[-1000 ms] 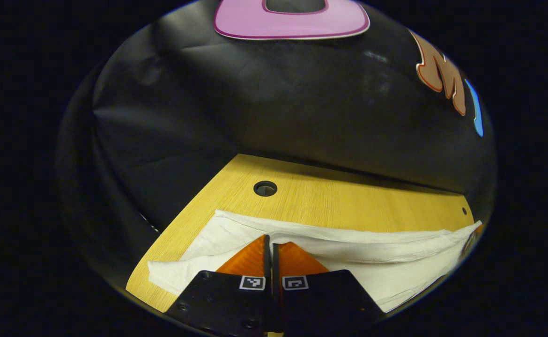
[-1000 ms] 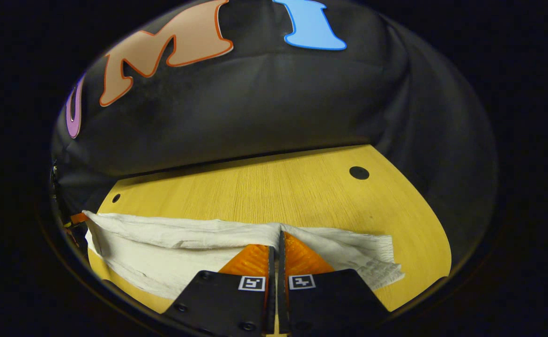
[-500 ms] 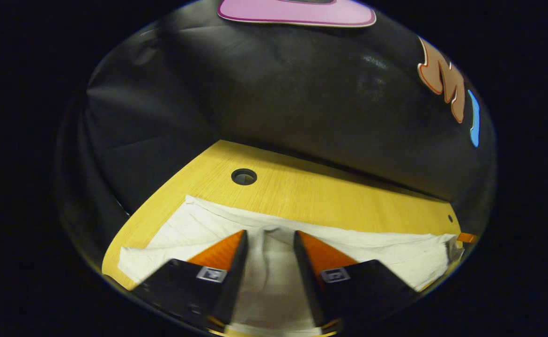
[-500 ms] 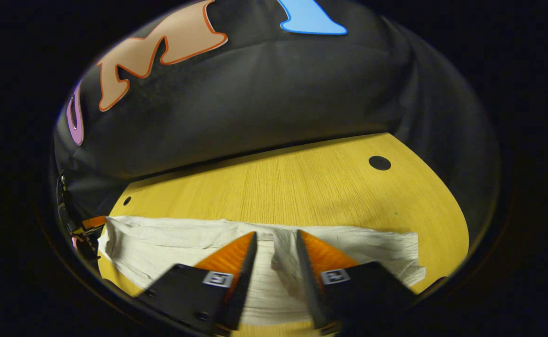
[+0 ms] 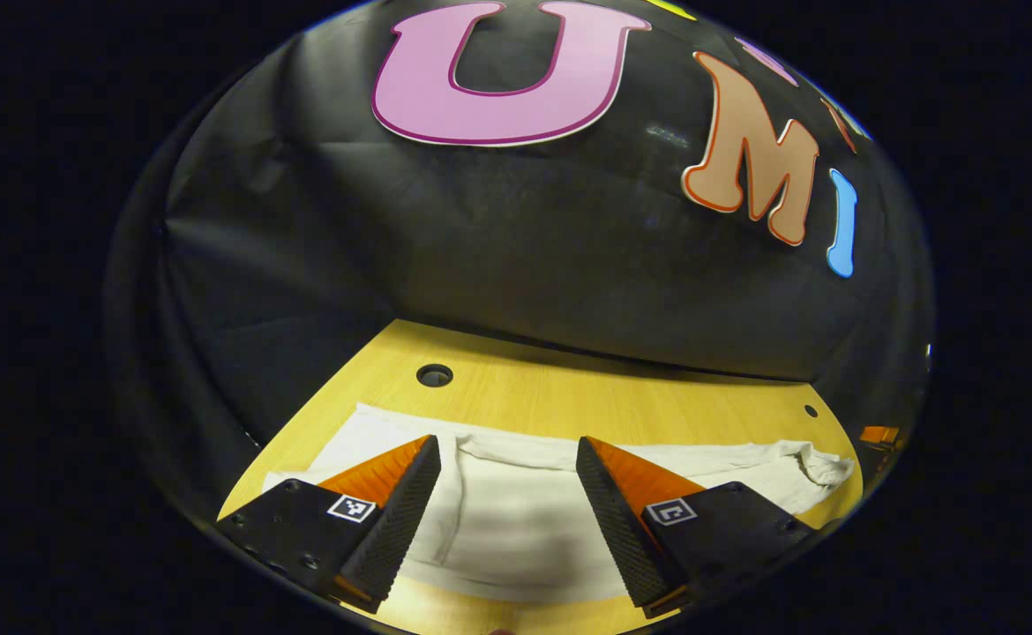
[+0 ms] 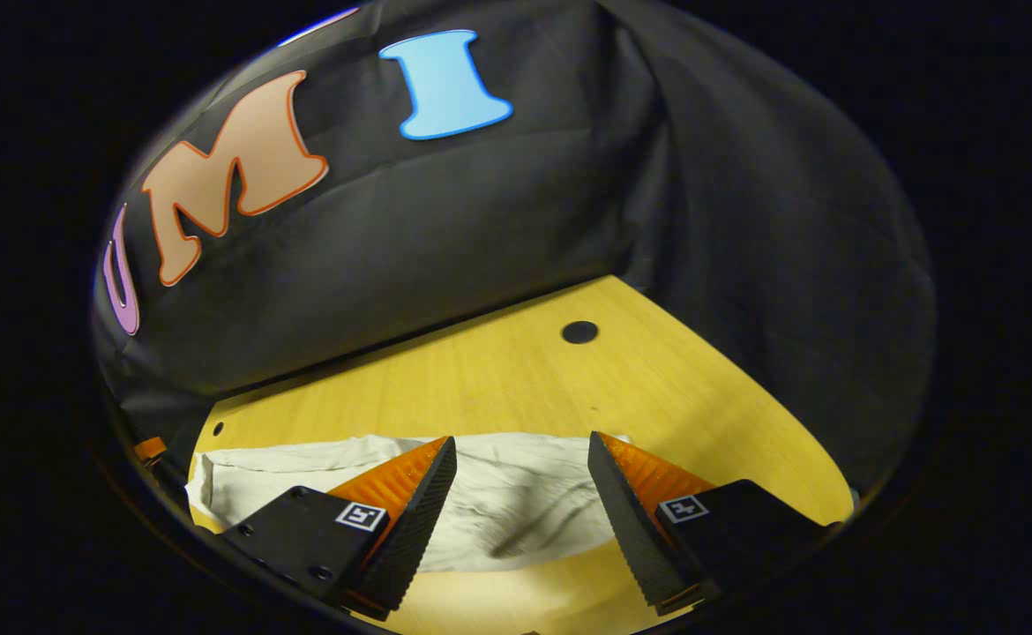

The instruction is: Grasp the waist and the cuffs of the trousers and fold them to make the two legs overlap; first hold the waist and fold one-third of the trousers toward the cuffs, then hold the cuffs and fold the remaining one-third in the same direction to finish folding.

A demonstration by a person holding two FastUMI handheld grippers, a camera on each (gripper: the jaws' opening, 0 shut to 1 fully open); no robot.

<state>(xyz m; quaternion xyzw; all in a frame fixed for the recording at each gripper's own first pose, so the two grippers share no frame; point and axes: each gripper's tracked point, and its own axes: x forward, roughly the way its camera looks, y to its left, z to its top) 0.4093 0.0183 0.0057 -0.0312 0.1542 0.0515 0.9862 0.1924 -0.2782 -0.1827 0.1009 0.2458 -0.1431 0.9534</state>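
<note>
White trousers [image 5: 516, 520] lie in a long folded strip on the yellow wooden table [image 5: 569, 397]. In the left gripper view my left gripper [image 5: 505, 454] hangs open just above the cloth, and the fabric shows between its two fingers untouched. In the right gripper view the same trousers [image 6: 507, 503] lie flat under my right gripper [image 6: 520, 450], which is also open and holds nothing. The other gripper [image 5: 878, 434] peeks in at the far right edge of the left gripper view, beside the bunched end of the cloth.
The table has a round cable hole [image 5: 434, 375] near its far left corner and another hole [image 6: 579, 332] near the far right. Black cloth walls close the booth behind and at both sides. Bare table top [image 6: 525, 379] lies beyond the trousers.
Both grippers went from shut on the top edge of the trousers to wide open. The cloth dropped flat on the table, and both grippers lifted and drew back.
</note>
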